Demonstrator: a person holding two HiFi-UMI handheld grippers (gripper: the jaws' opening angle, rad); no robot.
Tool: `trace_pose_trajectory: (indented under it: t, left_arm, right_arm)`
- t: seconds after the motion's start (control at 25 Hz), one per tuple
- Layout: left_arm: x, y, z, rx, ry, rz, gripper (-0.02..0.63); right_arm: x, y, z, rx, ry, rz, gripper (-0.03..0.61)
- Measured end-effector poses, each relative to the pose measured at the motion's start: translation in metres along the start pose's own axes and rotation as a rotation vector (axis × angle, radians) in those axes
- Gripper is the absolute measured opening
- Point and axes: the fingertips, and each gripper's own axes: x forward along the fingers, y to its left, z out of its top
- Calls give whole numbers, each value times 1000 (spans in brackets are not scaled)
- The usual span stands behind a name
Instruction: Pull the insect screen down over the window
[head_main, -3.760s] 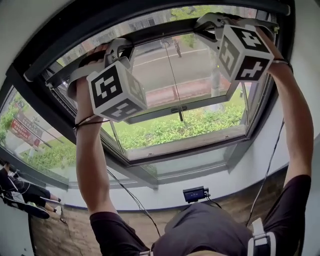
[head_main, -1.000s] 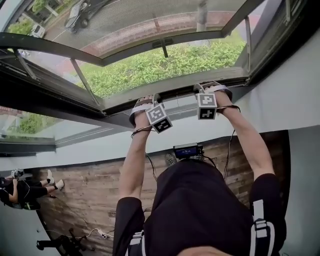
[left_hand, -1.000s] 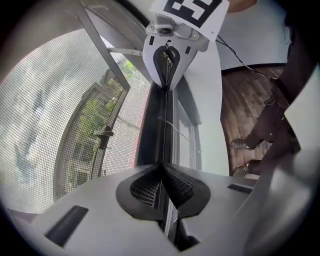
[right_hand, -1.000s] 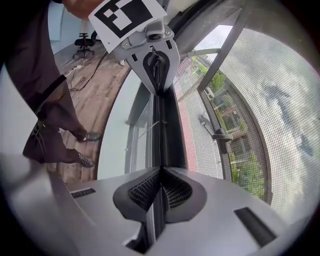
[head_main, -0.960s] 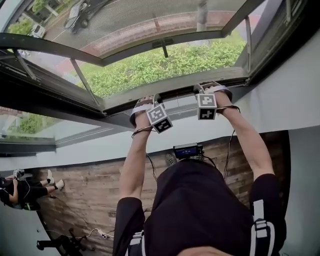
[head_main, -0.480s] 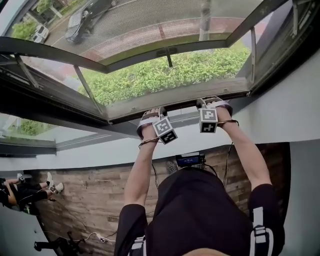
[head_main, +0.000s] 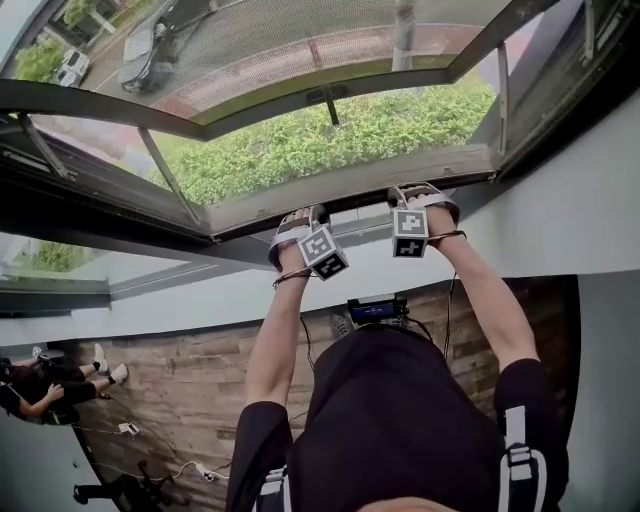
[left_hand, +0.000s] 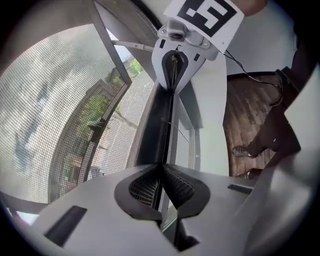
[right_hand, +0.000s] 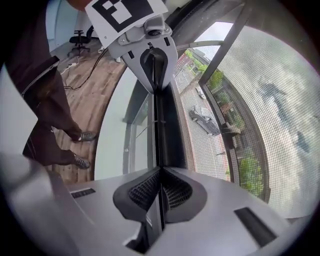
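The insect screen's grey mesh (head_main: 300, 40) spans the window opening. Its dark bottom bar (head_main: 355, 213) lies low, close to the sill. My left gripper (head_main: 300, 225) is shut on the bar's thin lip, and my right gripper (head_main: 420, 197) is shut on it further right. In the left gripper view the pads (left_hand: 161, 167) pinch the bar (left_hand: 155, 125), with mesh (left_hand: 55, 115) to the left and the right gripper (left_hand: 174, 70) ahead. In the right gripper view the pads (right_hand: 161, 172) clamp the bar (right_hand: 165, 125), with mesh (right_hand: 270, 115) to the right and the left gripper (right_hand: 152, 65) ahead.
Beyond the mesh an outer window sash (head_main: 330, 95) stands open over green hedges. A white wall (head_main: 560, 190) runs under the sill. A black device (head_main: 375, 308) with cables sits on the wooden floor. A person (head_main: 40, 385) is at the lower left, and an office chair (right_hand: 80, 37) stands far off.
Since the earliest frame both grippers have come down with the bar from the top of the window to near the sill. Over the last second they have sunk a little more.
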Motion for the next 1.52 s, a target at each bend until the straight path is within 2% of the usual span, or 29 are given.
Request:
trace_pose_trajectory:
  t: [0.12, 0.32, 0.44, 0.56, 0.8, 1.0, 1.08, 1.32, 1.52]
  left_arm:
    - [-1, 1, 1, 10, -6, 26, 17]
    - [-13, 8, 6, 28, -3, 72, 18]
    - [-15, 9, 4, 31, 4, 66, 18]
    - [-6, 3, 0, 40, 21, 65, 17]
    - [-5, 3, 2, 27, 2, 58, 18]
    - [0, 4, 1, 45, -5, 104, 18]
    - [-3, 2, -2, 41, -9, 99, 18]
    - [-8, 0, -5, 37, -2, 107, 18]
    - [-17, 2, -5, -13, -8, 116, 30]
  right_arm:
    - [-2, 0, 0, -16, -8, -18, 20]
    - [-12, -9, 1, -57, 8, -106, 20]
    - [-12, -9, 3, -22, -6, -93, 20]
    - [-6, -2, 1, -15, 27, -63, 20]
    - [0, -3, 1, -12, 18, -101, 20]
    - [0, -3, -2, -35, 19, -147, 20]
    - [1, -2, 2, -39, 18, -161, 20]
    - [-1, 0, 6, -93, 31, -169, 20]
    - [-5, 2, 7, -76, 27, -177, 21]
